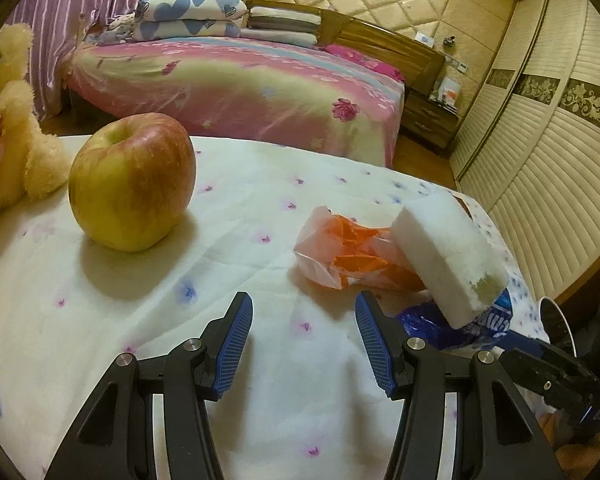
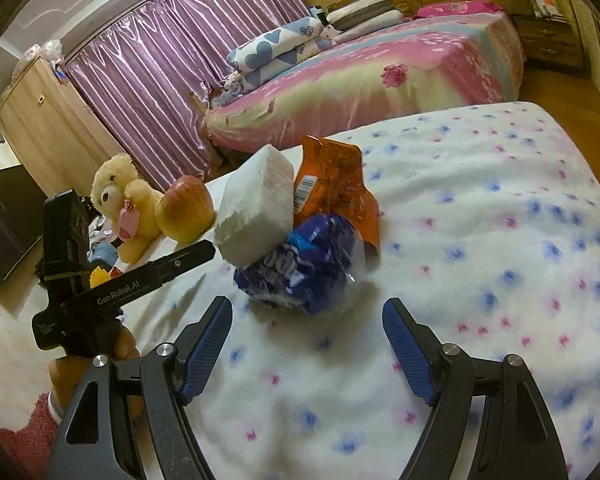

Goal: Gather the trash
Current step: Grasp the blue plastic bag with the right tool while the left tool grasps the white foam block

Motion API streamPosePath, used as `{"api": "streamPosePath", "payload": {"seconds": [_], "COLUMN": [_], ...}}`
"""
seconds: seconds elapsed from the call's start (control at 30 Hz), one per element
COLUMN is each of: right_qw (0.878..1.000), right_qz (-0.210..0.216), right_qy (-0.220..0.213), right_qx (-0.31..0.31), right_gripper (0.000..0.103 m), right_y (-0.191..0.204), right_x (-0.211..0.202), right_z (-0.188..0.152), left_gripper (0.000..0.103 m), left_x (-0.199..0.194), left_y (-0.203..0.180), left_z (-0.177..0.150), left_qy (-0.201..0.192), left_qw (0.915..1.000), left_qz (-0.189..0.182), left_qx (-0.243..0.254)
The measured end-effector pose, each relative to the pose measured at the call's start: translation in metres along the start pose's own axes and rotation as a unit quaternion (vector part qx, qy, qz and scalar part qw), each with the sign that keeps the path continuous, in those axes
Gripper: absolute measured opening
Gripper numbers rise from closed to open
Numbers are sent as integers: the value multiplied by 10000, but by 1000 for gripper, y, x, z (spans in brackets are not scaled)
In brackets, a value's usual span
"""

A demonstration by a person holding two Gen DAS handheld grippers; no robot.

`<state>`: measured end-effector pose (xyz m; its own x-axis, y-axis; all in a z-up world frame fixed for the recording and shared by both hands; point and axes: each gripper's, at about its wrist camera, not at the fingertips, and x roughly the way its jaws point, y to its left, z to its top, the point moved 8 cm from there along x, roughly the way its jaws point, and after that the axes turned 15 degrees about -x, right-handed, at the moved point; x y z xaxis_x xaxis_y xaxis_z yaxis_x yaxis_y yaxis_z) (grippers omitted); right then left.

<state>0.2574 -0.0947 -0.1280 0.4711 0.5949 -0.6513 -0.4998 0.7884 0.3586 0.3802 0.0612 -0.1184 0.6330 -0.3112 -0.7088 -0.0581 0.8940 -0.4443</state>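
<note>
On a white flowered cloth lie an orange plastic wrapper, a crumpled blue wrapper and a white foam block leaning on both. My left gripper is open and empty, just short of the orange wrapper. In the right wrist view the blue wrapper lies ahead, the foam block on it, the orange wrapper behind. My right gripper is open and empty, just short of the blue wrapper. The left gripper's body shows at the left.
A red-yellow apple stands on the cloth at the left, next to a yellow teddy bear. Beyond the cloth are a pink bed, purple curtains and a wardrobe. The cloth's right edge drops off.
</note>
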Motion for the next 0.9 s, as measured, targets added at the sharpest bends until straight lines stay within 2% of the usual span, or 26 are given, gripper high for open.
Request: {"api": "streamPosePath", "payload": {"seconds": [0.13,0.2,0.27,0.3,0.4,0.63,0.8,0.9], "right_qw": [10000,10000,10000,9999,9999,9994,9990,9988], "right_qz": [8,35,61,82,150,253,-8,-113], "right_qy": [-9,-1,39,61,26,-73,-134,-2], "right_qx": [-17,-9,-28,-37,-77,204,429,486], "right_gripper": [77,67,36,28,18,14,14,21], "right_y": [1,1,2,3,7,-2,-25,-34], "right_x": [8,12,15,16,12,-12,-42,-53], "right_z": [5,7,7,7,5,-13,-34,-44], "left_gripper": [53,53,53,53,53,53,58,59], "left_x": [7,9,9,8,5,-7,-20,-26], "left_y": [4,3,4,4,3,-2,-15,-23], "left_z": [2,1,0,-1,-6,-27,-49,-58], "left_qy": [22,37,44,51,72,170,276,327], "left_qw": [10000,10000,10000,10000,9999,9999,9995,9991], "left_qz": [42,47,77,79,77,12,-130,-215], "left_qx": [-6,-16,-16,-20,-25,24,114,135]}}
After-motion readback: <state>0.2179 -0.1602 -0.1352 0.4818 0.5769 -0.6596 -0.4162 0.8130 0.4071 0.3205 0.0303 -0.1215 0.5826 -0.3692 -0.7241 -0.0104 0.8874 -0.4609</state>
